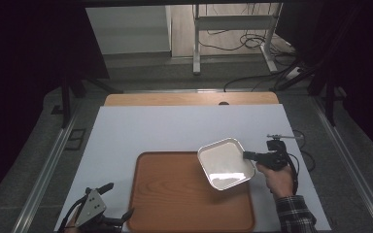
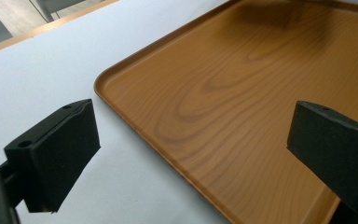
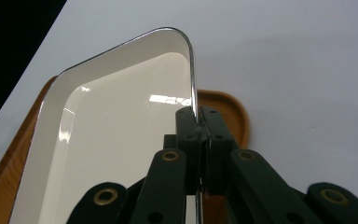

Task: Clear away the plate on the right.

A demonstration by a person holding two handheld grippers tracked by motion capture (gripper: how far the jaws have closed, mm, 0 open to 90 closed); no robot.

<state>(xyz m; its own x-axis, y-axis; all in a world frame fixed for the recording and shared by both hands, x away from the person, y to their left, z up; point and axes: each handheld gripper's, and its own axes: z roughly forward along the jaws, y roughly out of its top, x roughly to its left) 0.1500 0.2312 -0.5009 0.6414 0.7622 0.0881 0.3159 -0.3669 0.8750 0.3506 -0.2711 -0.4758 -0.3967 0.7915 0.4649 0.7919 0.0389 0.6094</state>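
The right tool is held level by the right hand, whose plaid-sleeved forearm enters from the bottom edge. Its jaws are closed on the right rim of a white rectangular dish, which is tilted above the far right corner of the wooden tray. The left tool is held low at the tray's near left corner, jaws spread wide with nothing between them, over the white-covered bench.

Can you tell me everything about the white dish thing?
The shallow white rectangular dish has rounded corners, a raised rim and a glossy surface like enamel. It is empty. The right gripper is shut on its rim, holding it tilted above the far right corner of the brown wood-grain tray.
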